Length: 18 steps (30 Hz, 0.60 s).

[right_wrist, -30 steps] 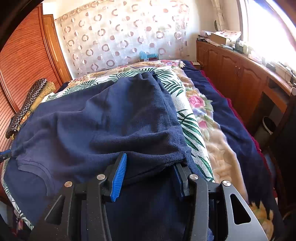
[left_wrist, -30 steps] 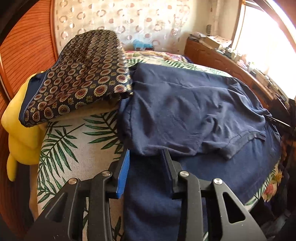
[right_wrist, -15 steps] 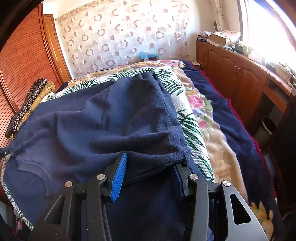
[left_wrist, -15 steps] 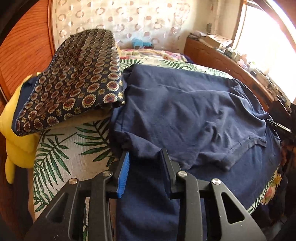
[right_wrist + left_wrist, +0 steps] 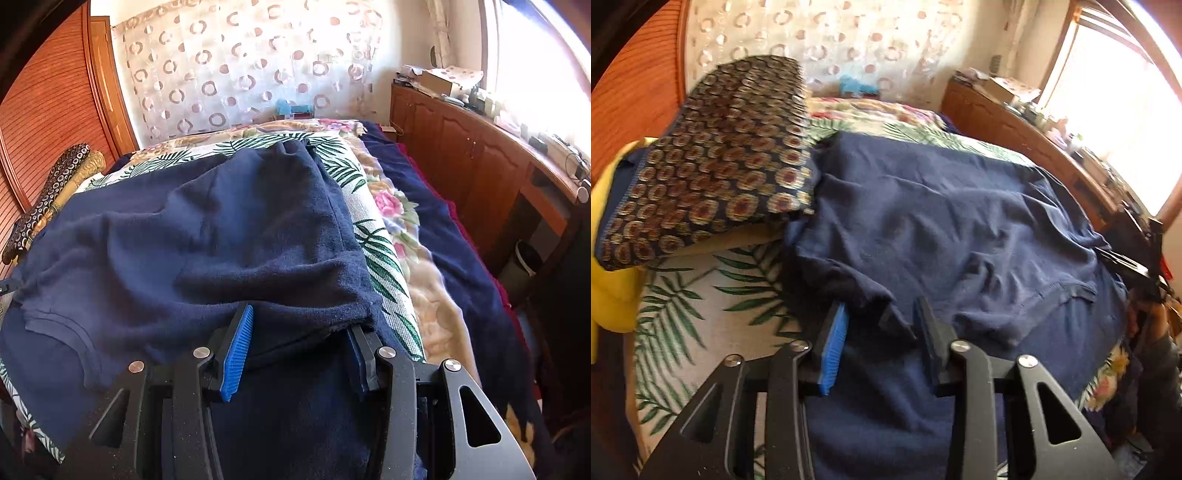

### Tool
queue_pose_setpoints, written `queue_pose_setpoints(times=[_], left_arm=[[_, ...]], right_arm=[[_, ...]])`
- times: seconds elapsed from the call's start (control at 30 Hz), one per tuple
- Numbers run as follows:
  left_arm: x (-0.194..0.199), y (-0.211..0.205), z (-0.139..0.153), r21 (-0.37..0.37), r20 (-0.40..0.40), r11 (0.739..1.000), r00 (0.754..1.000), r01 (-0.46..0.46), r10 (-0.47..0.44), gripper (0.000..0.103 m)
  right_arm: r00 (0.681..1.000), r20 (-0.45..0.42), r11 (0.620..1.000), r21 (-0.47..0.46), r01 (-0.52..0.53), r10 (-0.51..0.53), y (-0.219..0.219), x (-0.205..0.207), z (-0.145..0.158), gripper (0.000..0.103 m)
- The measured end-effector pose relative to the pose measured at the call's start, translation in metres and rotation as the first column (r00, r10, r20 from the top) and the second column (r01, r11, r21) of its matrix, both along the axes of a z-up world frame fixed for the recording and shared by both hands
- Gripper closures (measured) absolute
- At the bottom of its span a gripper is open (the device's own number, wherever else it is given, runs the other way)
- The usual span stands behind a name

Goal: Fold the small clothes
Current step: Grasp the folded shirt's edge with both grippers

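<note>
Navy shirt (image 5: 942, 221) is spread over most of the leaf-print sheet (image 5: 701, 295) on the bed, with its far half folded back toward the near side so the doubled-up edge runs right in front of both grippers.

Left gripper (image 5: 881, 325): jaws moderately apart and they've just been opening a bit. A bunched corner of the shirt pokes in between them, but I can't tell if the pads actually press on it. It looks loose.

Right gripper (image 5: 299, 325): jaws moderately apart too, with the folded edge of the shirt draped between them and over the right finger. Whether it's pinched or just lying there, can't tell.

Edges and room, going by the left wrist view: bare sheet at 9 o'clock from the left gripper, so there's open space there. At 11 o'clock a folded dark cloth with round medallion print (image 5: 713, 166) sits on a tan cushion, its corner touching or overlapping the shirt's left edge. A yellow thing (image 5: 613, 280) hangs at the far 9 o'clock edge of the bed.

From the right wrist view: at 2 o'clock the sheet ends, then a floral blanket (image 5: 399, 214), then a dark blue cover (image 5: 461, 251) sloping off the bed. Beyond that at 2 to 3 o'clock is a wooden cabinet (image 5: 461, 155) cluttered on top, under a bright window. At 12 o'clock, a circle-patterned curtain (image 5: 240, 66) behind the bed. Wooden slatted panel (image 5: 48, 110) at 10 o'clock.
</note>
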<state>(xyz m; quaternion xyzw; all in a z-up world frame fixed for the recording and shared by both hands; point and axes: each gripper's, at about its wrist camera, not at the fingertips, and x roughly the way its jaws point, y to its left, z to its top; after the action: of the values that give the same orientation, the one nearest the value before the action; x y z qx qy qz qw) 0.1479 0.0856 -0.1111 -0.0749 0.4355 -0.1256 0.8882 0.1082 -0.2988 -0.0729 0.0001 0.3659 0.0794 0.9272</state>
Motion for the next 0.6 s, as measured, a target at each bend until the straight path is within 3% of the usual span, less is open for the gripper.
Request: queue_pose_setpoints(times=[0.23, 0.27, 0.3, 0.33, 0.43, 0.47, 0.57, 0.6], left_arm=[[0.017, -0.003, -0.009, 0.019, -0.015, 0.999, 0.999, -0.037, 0.037, 0.058], [0.017, -0.002, -0.008, 0.015, -0.011, 0.999, 0.999, -0.043, 0.043, 0.063], [0.016, -0.001, -0.008, 0.031, 0.002, 0.998, 0.998, -0.055, 0.055, 0.083], [0.015, 0.001, -0.006, 0.049, 0.019, 0.997, 0.998, -0.066, 0.065, 0.094], [0.009, 0.008, -0.001, 0.015, 0.045, 0.998, 0.997, -0.062, 0.061, 0.097], [0.007, 0.01, 0.0, 0.016, 0.049, 0.998, 0.997, -0.065, 0.064, 0.097], [-0.001, 0.012, 0.007, 0.01, 0.081, 0.998, 0.994, -0.07, 0.069, 0.098], [-0.004, 0.013, 0.009, 0.003, 0.092, 0.997, 0.993, -0.071, 0.07, 0.099]], right_arm=[[1.0, 0.0, 1.0, -0.002, -0.001, 0.001, 0.0, 0.0, 0.0, 0.055], [1.0, 0.0, 1.0, 0.0, -0.001, 0.001, 0.0, 0.0, 0.0, 0.055], [1.0, 0.001, 1.0, 0.004, 0.0, 0.0, -0.001, 0.0, 0.0, 0.055], [1.0, 0.001, 1.0, 0.011, 0.0, 0.0, -0.002, 0.0, -0.001, 0.055], [1.0, -0.002, 0.998, 0.063, 0.0, 0.0, -0.009, 0.0, 0.0, 0.057], [1.0, 0.004, 0.998, 0.067, -0.006, 0.006, -0.01, -0.001, 0.0, 0.076], [1.0, 0.001, 0.998, 0.067, -0.017, 0.017, -0.01, 0.0, 0.002, 0.097], [1.0, 0.018, 0.998, 0.065, -0.019, 0.018, -0.01, -0.002, 0.004, 0.097]])
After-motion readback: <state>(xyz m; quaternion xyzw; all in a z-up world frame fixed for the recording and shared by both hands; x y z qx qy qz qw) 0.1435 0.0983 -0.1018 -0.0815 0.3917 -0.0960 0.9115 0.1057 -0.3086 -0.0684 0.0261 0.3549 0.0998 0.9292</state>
